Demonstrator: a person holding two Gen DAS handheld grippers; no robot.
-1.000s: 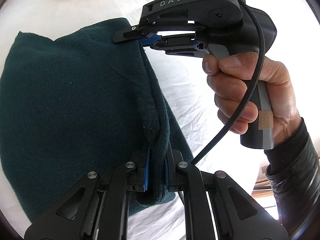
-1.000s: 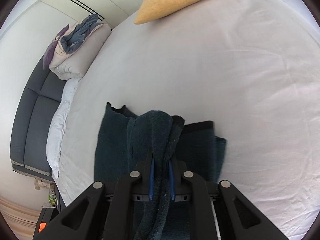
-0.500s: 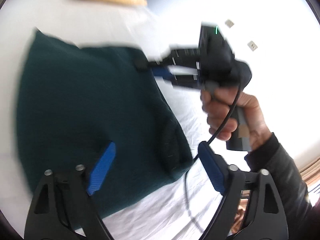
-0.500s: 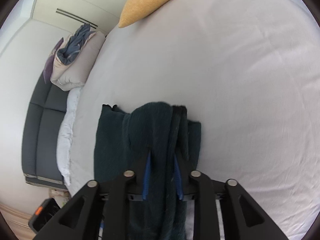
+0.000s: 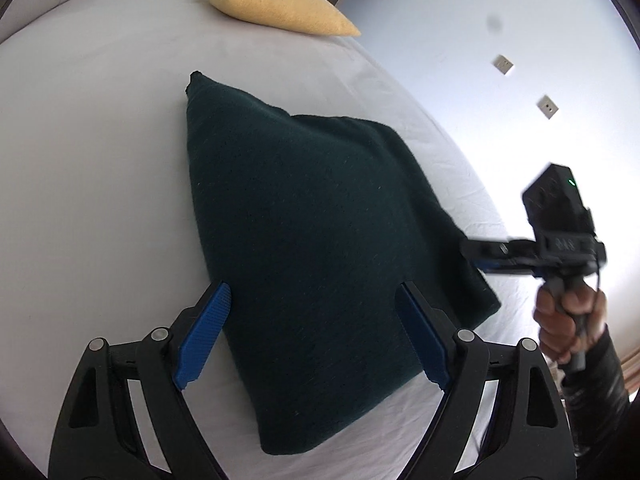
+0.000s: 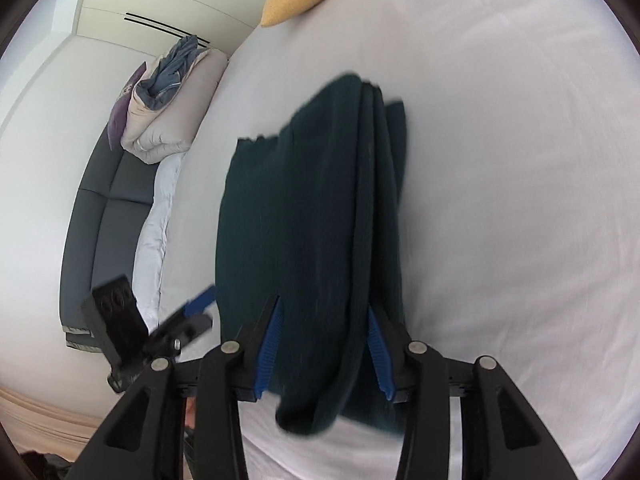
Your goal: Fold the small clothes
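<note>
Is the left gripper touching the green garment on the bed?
Apart. In the left wrist view the left gripper stands wide open, its blue pads either side of the folded garment lying flat on the sheet, gripping nothing.

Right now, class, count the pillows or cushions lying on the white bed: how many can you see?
1. A single yellow textured pillow lies at the far end of the white bed, beyond the folded dark green knitted garment. Others could lie outside both views.
</note>
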